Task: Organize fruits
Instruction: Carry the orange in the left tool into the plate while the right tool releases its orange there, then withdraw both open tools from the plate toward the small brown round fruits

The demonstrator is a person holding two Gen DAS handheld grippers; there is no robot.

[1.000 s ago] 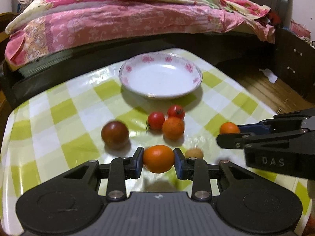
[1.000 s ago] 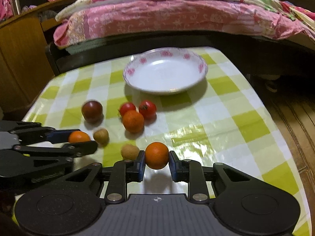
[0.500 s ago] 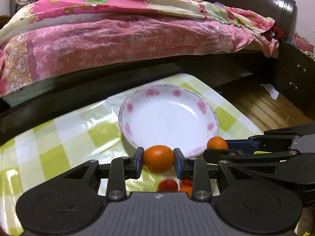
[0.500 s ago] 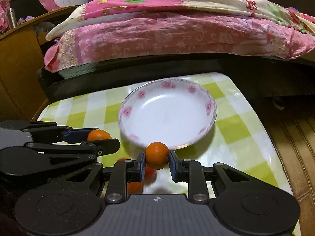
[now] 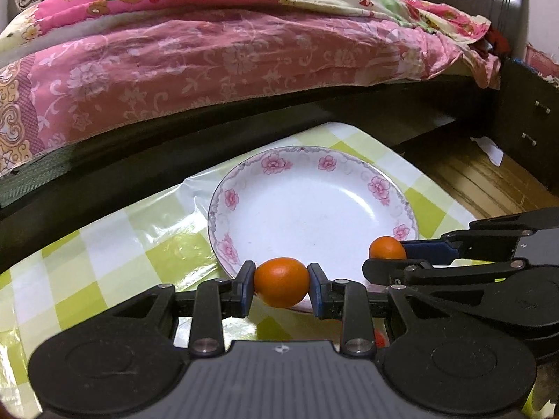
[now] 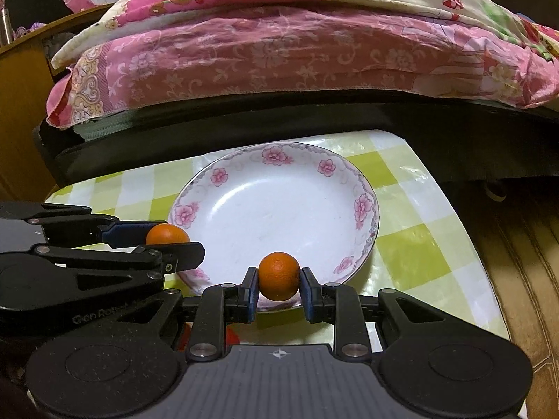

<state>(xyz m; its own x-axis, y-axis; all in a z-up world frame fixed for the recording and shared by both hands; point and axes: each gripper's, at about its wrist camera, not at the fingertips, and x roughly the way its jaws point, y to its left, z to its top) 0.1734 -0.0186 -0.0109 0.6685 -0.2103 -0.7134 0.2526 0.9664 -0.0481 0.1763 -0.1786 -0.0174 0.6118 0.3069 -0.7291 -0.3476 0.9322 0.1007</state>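
- The left gripper (image 5: 281,281) has its jaws clamped on a larger orange (image 5: 281,282), held over the plate's rim at about 7 o'clock.
- The flowered white plate (image 6: 363,206) sits on a green-and-white checked tablecloth (image 6: 419,244), its bowl bare.
- The right gripper (image 6: 278,281) has its jaws clamped on a smaller orange (image 6: 278,275), held over the rim at about 5 o'clock in the left wrist view.
- Something red (image 5: 380,339) shows under the grippers at 6 o'clock; what it is cannot be told.
- A pink floral bedspread (image 5: 209,63) lies at 12 o'clock.
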